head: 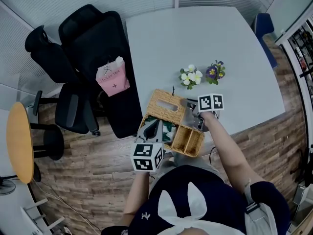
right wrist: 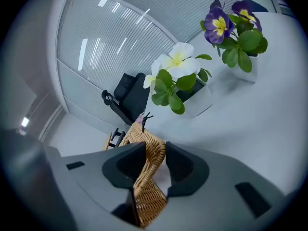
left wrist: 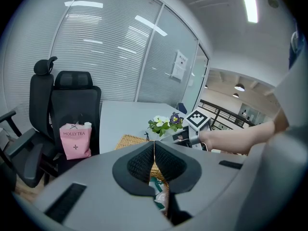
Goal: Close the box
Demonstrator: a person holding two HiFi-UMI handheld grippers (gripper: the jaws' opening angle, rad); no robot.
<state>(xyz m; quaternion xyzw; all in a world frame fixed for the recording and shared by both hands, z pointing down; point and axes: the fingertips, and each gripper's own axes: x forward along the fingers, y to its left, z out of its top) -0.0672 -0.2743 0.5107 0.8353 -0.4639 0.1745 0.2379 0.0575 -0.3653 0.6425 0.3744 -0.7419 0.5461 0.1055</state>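
Note:
A wicker box (head: 188,140) sits at the near edge of the white table (head: 205,38), with green and white items inside. Its lid (head: 166,105) stands open, tilted back toward the far side. My left gripper (head: 152,129) is at the box's left side. In the left gripper view its jaws (left wrist: 154,150) are closed together over the wicker rim, with the lid (left wrist: 131,140) beyond. My right gripper (head: 197,120) is at the lid's right edge. In the right gripper view the gripper (right wrist: 155,160) is shut on the woven lid edge (right wrist: 149,177).
Two small flower pots, white (head: 191,76) and purple (head: 215,71), stand just beyond the box. A pink paper bag (head: 113,76) rests on a black office chair (head: 93,48) left of the table. A round wooden stool (head: 19,141) is at far left.

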